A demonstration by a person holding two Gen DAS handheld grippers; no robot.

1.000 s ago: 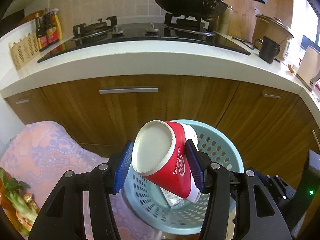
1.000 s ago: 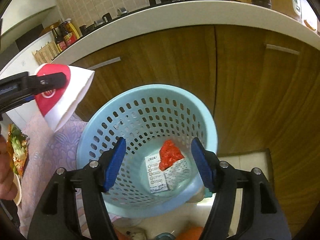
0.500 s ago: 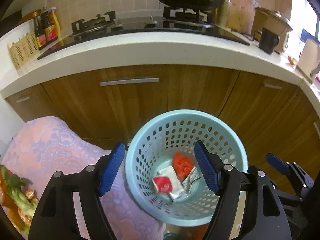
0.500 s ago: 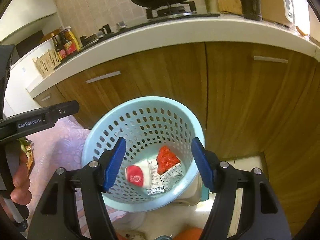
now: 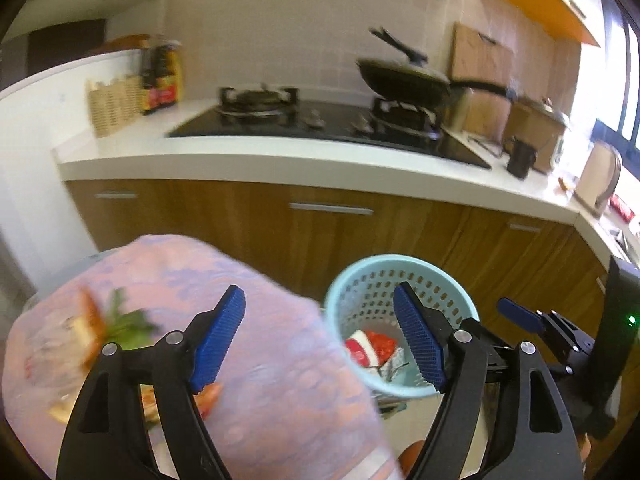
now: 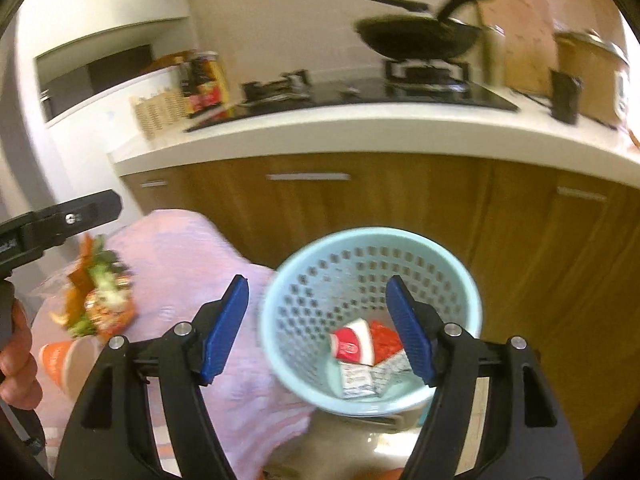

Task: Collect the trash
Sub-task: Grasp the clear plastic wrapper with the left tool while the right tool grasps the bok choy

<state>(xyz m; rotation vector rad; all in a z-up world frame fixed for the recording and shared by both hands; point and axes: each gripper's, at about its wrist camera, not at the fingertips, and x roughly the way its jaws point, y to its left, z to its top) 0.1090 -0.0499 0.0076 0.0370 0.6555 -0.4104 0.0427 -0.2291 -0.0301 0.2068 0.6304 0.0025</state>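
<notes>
Trash sits at two spots. Far left, on the pink patterned cloth [image 6: 188,264] over the worktop, lies a heap of vegetable scraps and wrappers [image 6: 100,300], with an orange-and-white paper cup [image 6: 68,364] on its side just beside it. A hand [image 6: 16,364] at the left edge grips the left tool [image 5: 320,344], which hovers above the cloth's right edge; its jaws have just been opening, stand wide apart, and nothing is between them. To the right stands the light blue perforated basket [image 6: 304,280], on the floor before the wooden cabinets [image 6: 400,200]. Inside it rest a red-and-white paper cup [image 6: 354,344], a crumpled red wrapper [image 6: 386,342] touching it, and white printed packets [image 6: 356,378] beneath. The right tool [image 6: 318,326] hangs over the basket's left rim, its jaws also just opened further, wide and empty.
</notes>
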